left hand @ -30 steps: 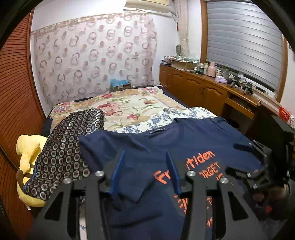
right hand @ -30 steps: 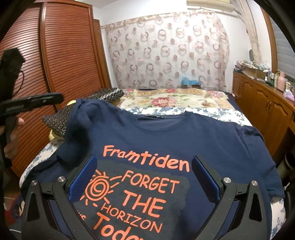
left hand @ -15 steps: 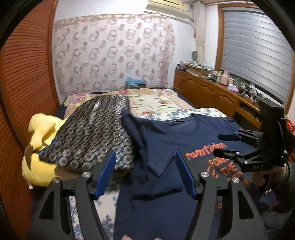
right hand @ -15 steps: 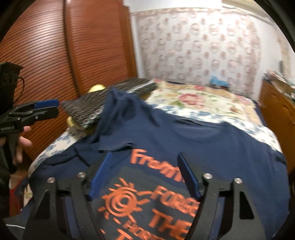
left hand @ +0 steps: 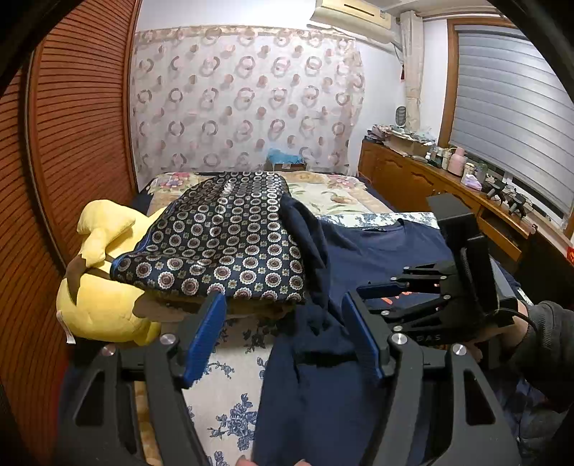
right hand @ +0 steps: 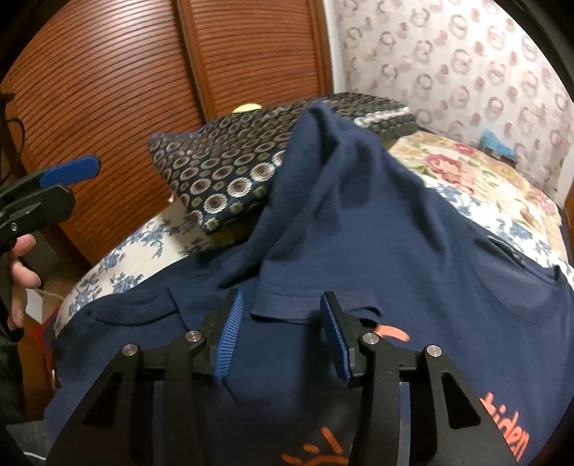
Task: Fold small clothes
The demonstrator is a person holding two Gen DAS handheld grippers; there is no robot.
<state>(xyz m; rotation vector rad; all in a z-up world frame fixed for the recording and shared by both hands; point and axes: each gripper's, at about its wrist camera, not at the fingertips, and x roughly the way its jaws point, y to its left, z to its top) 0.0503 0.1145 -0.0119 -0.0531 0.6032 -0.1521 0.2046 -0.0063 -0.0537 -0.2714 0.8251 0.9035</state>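
You are working in a home bedroom: a bed with floral covers, a slatted wooden wardrobe, a patterned curtain, a wall air conditioner and a cluttered wooden sideboard under a shuttered window.

Right gripper swung toward folded-in sleeve hem, jaws closing around it, left gripper widened slightly

1. Navy cotton T-shirt with orange print, centre frame.
2. Dark cushion patterned with round medallions, centre left.
3. Plain yellow plush toy, left.
4. White bedsheet with blue flowers, bottom.
5. Blue-padded black hand-held gripper, lower centre.
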